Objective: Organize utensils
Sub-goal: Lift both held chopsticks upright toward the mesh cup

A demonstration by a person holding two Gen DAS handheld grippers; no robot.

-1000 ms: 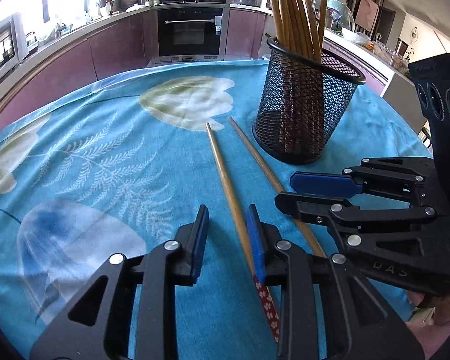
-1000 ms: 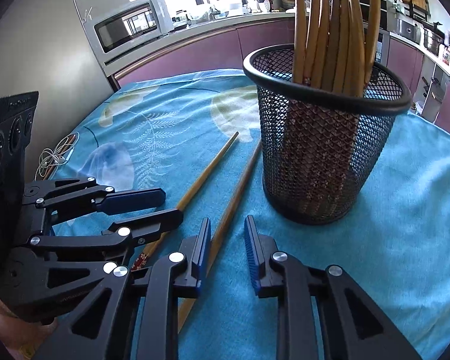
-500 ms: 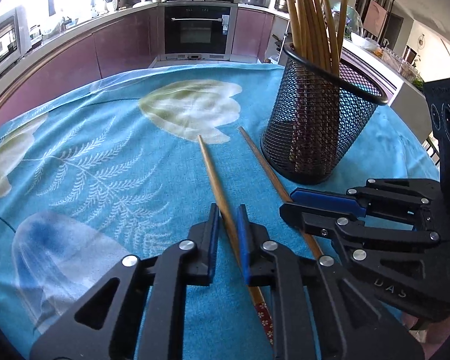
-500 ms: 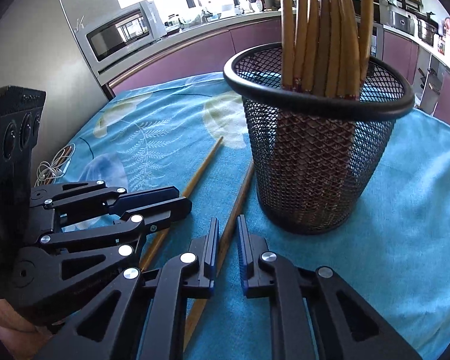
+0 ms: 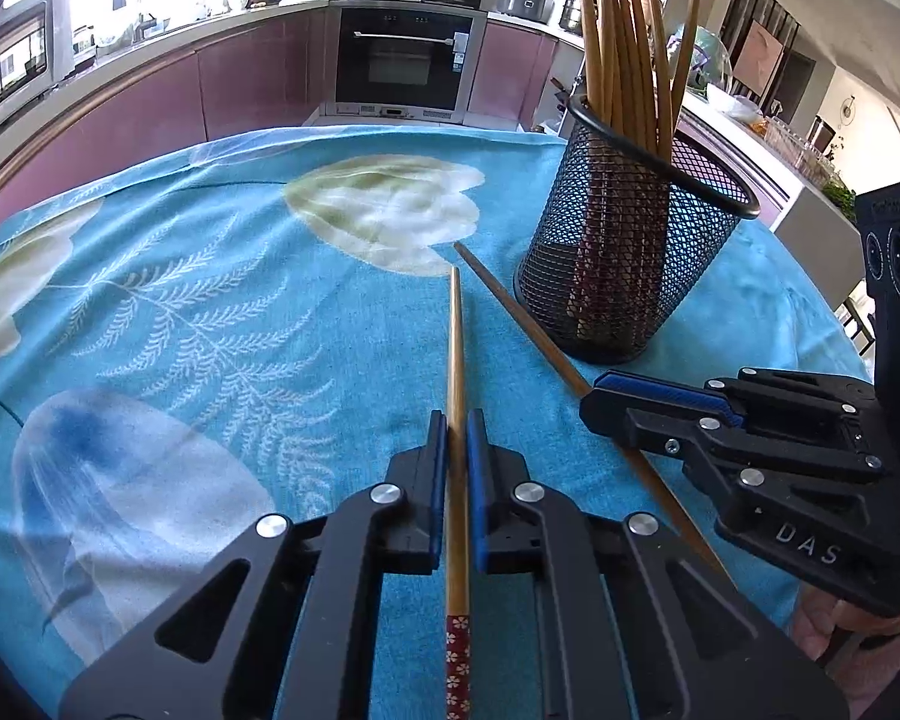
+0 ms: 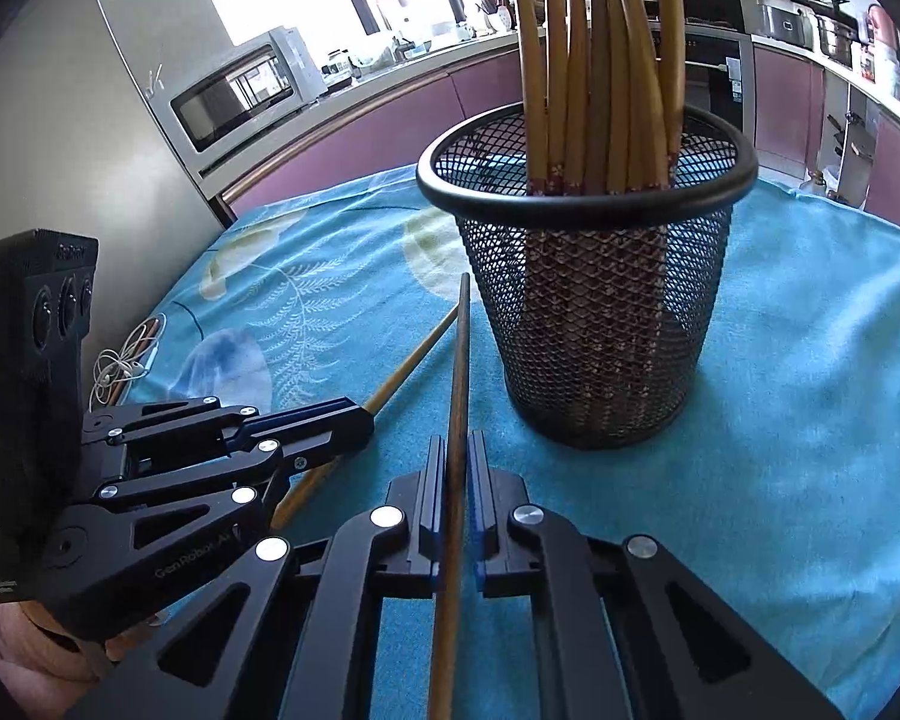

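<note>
Both claws — left gripper [image 5: 456, 438] and right gripper [image 6: 457, 462] — each clamp a chopstick; most already fill your mesh holder [image 6: 594, 324] — two remain.

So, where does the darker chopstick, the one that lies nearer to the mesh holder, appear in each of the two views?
Left wrist view: the darker chopstick runs diagonally right of centre, passing under the right gripper.
Right wrist view: it runs up the centre, clamped in the right gripper.
Shared landmark: the black mesh holder full of chopsticks, just right of its far tip in both views.
</note>
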